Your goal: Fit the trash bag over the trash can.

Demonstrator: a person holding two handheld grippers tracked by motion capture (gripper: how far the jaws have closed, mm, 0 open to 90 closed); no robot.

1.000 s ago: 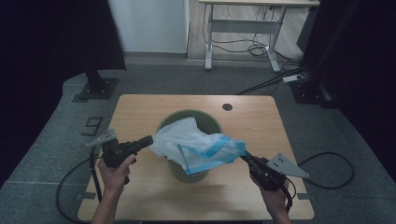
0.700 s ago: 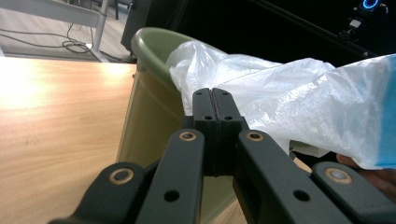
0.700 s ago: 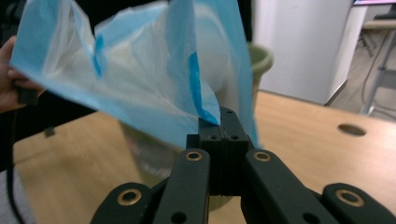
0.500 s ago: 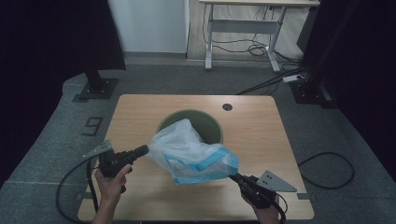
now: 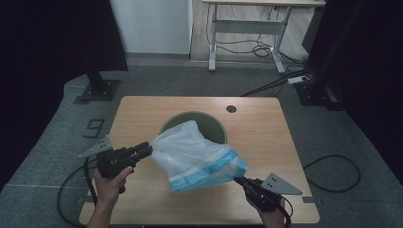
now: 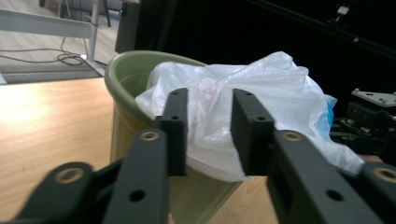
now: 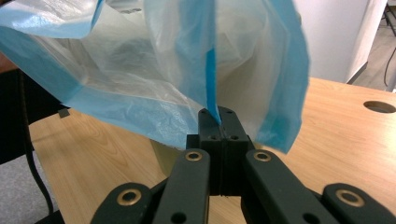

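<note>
A translucent white plastic bag (image 5: 195,152) with a blue rim drapes over the front of a round green bin (image 5: 209,118) on the wooden table (image 5: 142,109). My left gripper (image 5: 145,149) is at the bag's left corner. In the left gripper view its jaws have just been opening and stand apart (image 6: 210,100). The bag (image 6: 280,88) shows through the gap and the pads do not press on it, with the bin (image 6: 126,70) beyond. My right gripper (image 5: 237,179) is near the front edge. Its jaws (image 7: 218,114) are shut on the blue edge of the bag (image 7: 140,70).
A round cable hole (image 5: 231,109) sits in the table's far right part. Cables trail from both grippers onto the grey floor. A white desk frame (image 5: 247,28) and a black stand base (image 5: 97,88) stand beyond the table.
The left gripper's jaws have parted from the bag's corner. The right gripper has come down toward the table's front edge with the bag's blue edge, and the bag has sagged.
</note>
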